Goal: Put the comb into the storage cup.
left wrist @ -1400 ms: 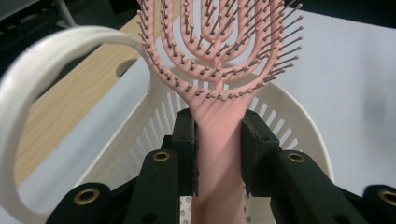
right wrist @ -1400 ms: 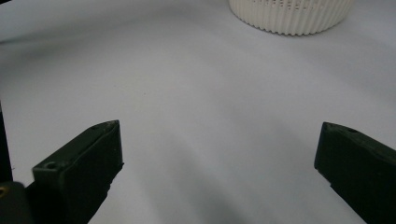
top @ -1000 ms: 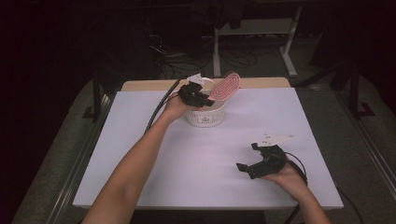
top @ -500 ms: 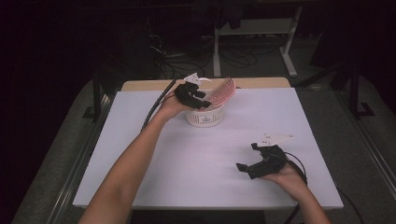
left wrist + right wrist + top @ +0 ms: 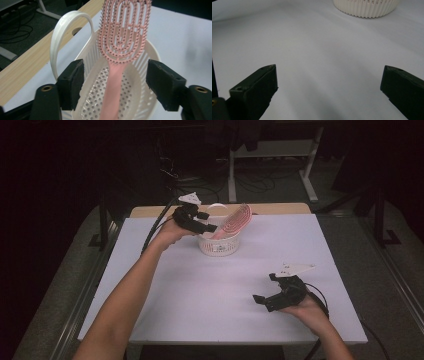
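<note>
No text, label, brand, number or sign can be read anywhere in the scene. The pink hairbrush [image 5: 123,37] and the white basket [image 5: 140,105] that holds it carry no print, and neither does the white table cover [image 5: 200,290].

A white sheet [image 5: 200,295] covers the wooden table [image 5: 270,208].

The left tongs [image 5: 209,221] have just opened off the pink hairbrush [image 5: 234,220], which now leans free in the basket [image 5: 218,246].
</note>
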`<move>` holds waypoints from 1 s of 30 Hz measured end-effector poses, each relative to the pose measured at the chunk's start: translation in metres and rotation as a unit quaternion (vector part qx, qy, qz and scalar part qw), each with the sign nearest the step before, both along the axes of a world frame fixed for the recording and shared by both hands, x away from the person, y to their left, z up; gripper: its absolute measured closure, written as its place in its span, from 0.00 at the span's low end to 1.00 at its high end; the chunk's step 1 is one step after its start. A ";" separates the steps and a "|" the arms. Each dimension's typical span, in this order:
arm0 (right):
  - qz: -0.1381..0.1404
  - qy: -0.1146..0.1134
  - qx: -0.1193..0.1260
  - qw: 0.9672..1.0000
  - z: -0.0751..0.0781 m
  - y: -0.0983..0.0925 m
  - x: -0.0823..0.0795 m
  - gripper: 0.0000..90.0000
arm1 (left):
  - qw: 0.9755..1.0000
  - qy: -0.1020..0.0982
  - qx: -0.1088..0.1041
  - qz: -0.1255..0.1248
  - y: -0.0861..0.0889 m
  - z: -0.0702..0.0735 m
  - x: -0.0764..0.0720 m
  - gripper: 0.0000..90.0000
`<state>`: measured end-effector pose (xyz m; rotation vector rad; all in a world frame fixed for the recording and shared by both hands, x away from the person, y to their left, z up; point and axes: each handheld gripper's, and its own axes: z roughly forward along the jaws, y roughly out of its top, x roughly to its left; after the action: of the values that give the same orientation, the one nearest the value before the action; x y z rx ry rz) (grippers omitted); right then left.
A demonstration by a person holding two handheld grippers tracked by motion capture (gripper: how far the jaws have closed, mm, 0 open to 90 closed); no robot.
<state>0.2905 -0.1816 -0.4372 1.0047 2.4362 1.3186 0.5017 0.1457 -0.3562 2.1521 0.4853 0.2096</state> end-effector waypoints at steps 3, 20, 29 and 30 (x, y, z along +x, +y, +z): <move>-0.001 0.001 -0.001 1.000 -0.001 -0.001 0.000 0.01 | 1.000 0.001 0.002 -0.001 0.006 0.004 -0.005 0.30; 0.001 0.000 0.000 1.000 -0.001 0.000 0.002 0.01 | 1.000 0.009 0.002 0.024 0.042 0.011 -0.036 0.18; 0.004 0.000 -0.004 1.000 -0.001 0.002 0.003 0.01 | 1.000 0.004 0.003 0.031 0.052 0.013 -0.057 0.14; 0.004 0.000 -0.004 1.000 -0.001 0.003 0.003 0.01 | 1.000 0.004 0.004 0.030 0.053 0.012 -0.059 0.14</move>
<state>0.2938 -0.1790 -0.4378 0.9922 2.4466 1.3101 0.4425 0.1983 -0.3438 2.1481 0.5548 0.2359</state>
